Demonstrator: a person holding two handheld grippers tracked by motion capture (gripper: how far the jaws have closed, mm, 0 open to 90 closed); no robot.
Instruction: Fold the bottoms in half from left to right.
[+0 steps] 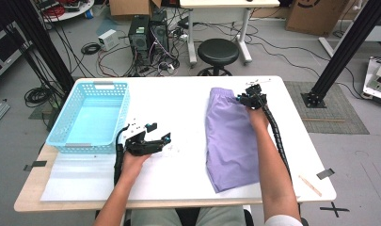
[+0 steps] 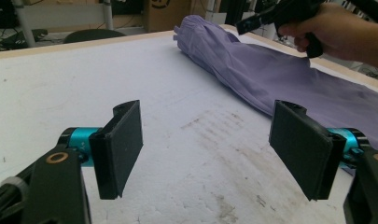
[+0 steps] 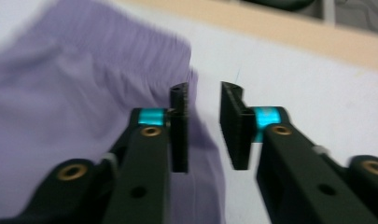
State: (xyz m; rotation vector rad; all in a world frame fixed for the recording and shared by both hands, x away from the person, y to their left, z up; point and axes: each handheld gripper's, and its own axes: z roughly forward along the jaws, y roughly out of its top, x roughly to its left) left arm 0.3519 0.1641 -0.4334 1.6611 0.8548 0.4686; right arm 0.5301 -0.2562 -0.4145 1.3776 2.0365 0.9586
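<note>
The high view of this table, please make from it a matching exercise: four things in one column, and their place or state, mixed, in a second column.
Things:
1. purple shorts
2. blue basket
3. left gripper
4. right gripper

Place or state:
A. jaws wide apart above bare table
B. empty, at the table's left
C. lying flat, at the table's right
D. at the shorts' far end, jaws slightly apart

Pairs: 1-C, 2-B, 3-A, 4-D

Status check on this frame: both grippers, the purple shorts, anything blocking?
Left gripper open over bare table. Right gripper slightly open at the purple shorts waistband, nothing between its jaws. Blue basket off to the side, nothing blocking.
</note>
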